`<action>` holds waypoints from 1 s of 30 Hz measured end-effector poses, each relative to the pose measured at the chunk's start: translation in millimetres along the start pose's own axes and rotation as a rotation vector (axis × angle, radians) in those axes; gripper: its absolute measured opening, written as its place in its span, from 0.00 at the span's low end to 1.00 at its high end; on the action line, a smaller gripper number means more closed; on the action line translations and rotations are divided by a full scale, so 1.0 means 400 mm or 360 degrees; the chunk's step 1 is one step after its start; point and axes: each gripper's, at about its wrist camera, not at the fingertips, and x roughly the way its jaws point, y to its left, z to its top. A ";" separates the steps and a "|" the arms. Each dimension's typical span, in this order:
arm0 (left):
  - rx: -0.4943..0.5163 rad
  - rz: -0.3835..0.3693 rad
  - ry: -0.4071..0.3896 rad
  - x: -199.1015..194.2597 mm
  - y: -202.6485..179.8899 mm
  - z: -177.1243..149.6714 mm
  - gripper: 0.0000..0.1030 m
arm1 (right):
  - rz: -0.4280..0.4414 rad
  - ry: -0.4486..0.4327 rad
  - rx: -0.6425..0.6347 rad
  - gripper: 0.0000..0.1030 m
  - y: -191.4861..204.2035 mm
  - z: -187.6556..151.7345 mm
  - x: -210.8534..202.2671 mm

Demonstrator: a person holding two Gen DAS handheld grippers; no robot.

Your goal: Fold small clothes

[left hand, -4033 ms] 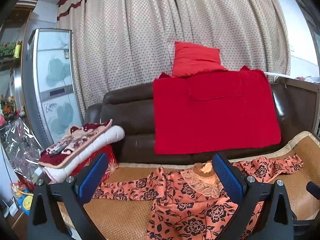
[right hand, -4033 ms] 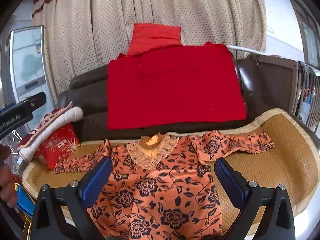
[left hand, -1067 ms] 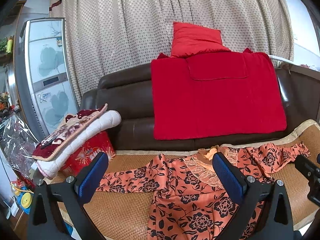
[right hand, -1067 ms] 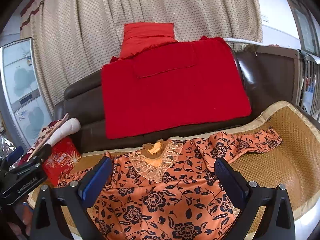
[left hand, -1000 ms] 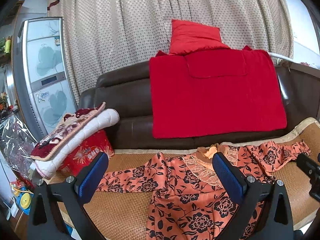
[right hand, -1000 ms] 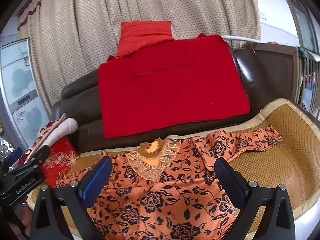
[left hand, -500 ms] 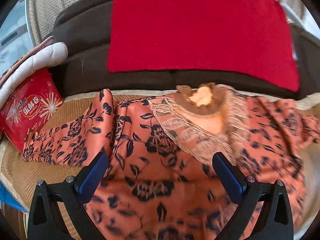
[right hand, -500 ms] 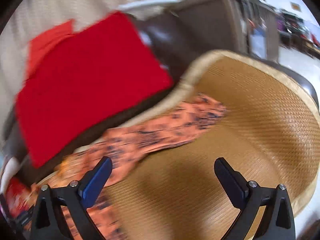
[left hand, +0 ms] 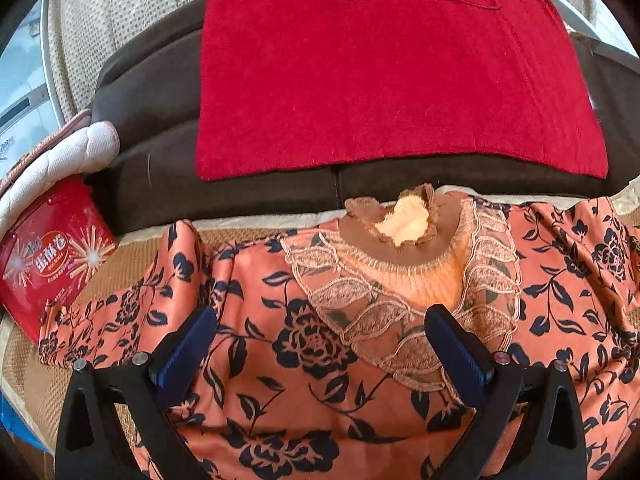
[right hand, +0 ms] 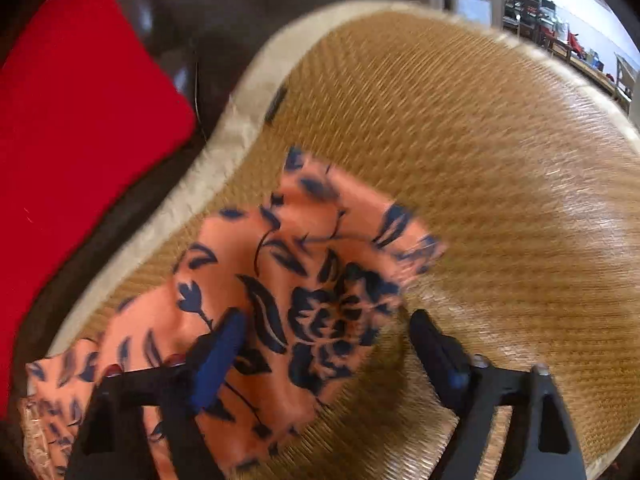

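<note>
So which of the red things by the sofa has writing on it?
The red box at the left edge of the mat, under the white quilt. The red blanket draped over the sofa back is plain.

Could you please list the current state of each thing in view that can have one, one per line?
Orange floral top: spread flat on the mat, neckline toward the sofa, not yet folded.
Sleeve end: lying on the woven mat, between the right gripper's jaws.
Left gripper: open, above the top's chest.
Right gripper: jaws closing, not yet pressing the sleeve.
Red snack tub: lid on.
Red blanket: draped over the sofa back.
</note>
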 end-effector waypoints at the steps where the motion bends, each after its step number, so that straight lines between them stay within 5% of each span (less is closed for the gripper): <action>1: 0.0002 -0.0001 -0.0015 -0.003 0.001 0.001 1.00 | -0.0029 -0.0066 -0.0005 0.64 0.011 -0.005 -0.002; 5: -0.0054 0.0033 -0.0033 -0.002 0.032 0.003 1.00 | 0.0082 -0.0113 -0.0077 0.16 0.046 -0.008 -0.016; 9: -0.0180 0.0088 -0.0083 -0.022 0.097 0.008 1.00 | 0.0384 -0.0097 -0.0004 0.15 0.051 -0.025 -0.070; 14: -0.0304 0.0212 -0.0130 -0.051 0.200 0.014 1.00 | 0.0824 -0.0181 -0.0041 0.15 0.137 -0.097 -0.256; 23: -0.0495 0.0370 -0.0168 -0.089 0.384 -0.007 1.00 | 0.1520 0.0008 -0.0338 0.15 0.546 -0.415 -0.488; 27: -0.0525 0.0400 -0.0158 -0.092 0.427 -0.024 1.00 | 0.1692 0.0294 -0.0437 0.33 0.724 -0.577 -0.460; 28: -0.0531 0.0402 -0.0154 -0.091 0.433 -0.026 1.00 | 0.1705 0.0390 -0.0489 0.64 0.760 -0.614 -0.454; 29: -0.0537 0.0403 -0.0151 -0.088 0.438 -0.029 1.00 | 0.1717 0.0487 -0.0549 0.82 0.790 -0.649 -0.448; 30: -0.0541 0.0399 -0.0146 -0.086 0.441 -0.030 1.00 | 0.1753 0.0505 -0.0559 0.82 0.795 -0.666 -0.450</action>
